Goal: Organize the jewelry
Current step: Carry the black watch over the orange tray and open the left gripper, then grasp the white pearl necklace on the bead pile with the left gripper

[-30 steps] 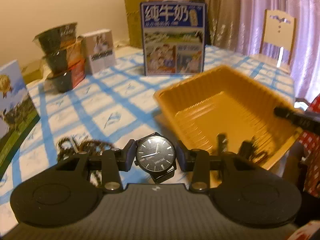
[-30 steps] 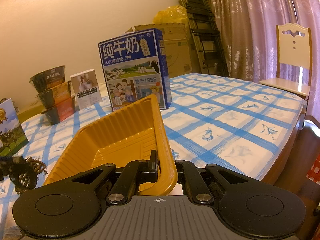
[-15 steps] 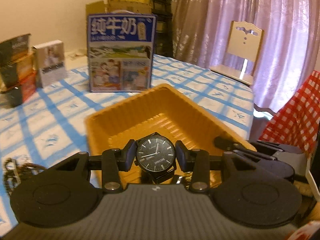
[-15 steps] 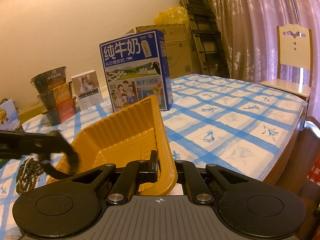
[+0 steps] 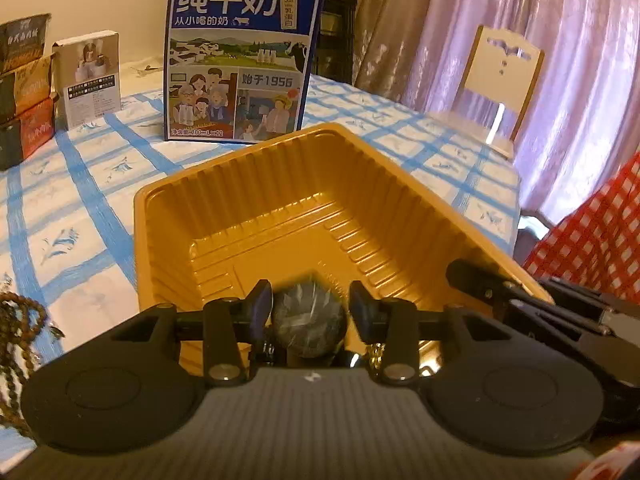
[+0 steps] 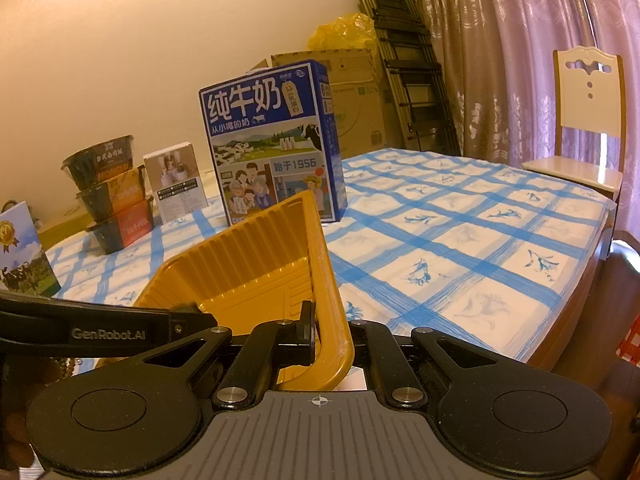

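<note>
- Watch [image 5: 309, 327] sits blurred between the left gripper [image 5: 310, 312] fingers, which hold it by its case sides above the yellow tray [image 5: 256, 184].
- Right gripper [image 6: 332, 338] fingers are pinched tight on the tray's near rim.
- Beads [image 5: 16, 328] lie on the tablecloth [image 5: 80, 200] beside the tray.

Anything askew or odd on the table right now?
Yes: the yellow tray sits tilted, its near rim pinched by the right hand-held gripper. A bead string lies loose on the tablecloth outside it.
</note>
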The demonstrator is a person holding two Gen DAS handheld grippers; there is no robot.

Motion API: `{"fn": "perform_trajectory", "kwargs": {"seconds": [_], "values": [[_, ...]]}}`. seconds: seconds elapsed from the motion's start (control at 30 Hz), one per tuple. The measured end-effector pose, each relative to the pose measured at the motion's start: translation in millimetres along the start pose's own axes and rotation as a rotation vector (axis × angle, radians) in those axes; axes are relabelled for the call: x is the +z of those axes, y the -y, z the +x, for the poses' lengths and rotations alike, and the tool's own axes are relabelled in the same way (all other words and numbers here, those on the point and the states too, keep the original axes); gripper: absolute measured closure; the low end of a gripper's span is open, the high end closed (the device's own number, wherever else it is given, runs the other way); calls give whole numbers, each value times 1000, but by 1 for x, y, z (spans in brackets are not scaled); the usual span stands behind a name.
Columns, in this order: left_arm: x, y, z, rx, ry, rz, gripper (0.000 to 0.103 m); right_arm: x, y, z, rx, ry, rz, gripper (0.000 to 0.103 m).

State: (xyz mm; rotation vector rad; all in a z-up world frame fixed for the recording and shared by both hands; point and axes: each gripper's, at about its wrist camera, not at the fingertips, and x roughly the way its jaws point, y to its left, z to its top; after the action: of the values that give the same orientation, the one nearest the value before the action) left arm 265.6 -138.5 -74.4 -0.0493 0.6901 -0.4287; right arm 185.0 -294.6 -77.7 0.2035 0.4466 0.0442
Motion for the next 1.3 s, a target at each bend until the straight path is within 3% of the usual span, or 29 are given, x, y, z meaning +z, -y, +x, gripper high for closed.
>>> {"fn": "perform_trajectory", "kwargs": {"seconds": [0.37,0.67,0.8,0.93,1.3], "values": [[-6,-16,-47,44,55,-39,60,-1,2,2,-4,-9,7,98],[-38,-78,-103,244,20,-96,59,-1,2,2,-4,-9,6,98],[-52,-109,-115,348,-7,-115,59,-1,2,2,-5,-9,7,98],[-62,-136,-118,401,-27,-147,62,-1,3,2,-7,-10,3,98],[-63,-165,-102,416,-35,-160,73,-1,3,3,-6,-11,2,98]]}}
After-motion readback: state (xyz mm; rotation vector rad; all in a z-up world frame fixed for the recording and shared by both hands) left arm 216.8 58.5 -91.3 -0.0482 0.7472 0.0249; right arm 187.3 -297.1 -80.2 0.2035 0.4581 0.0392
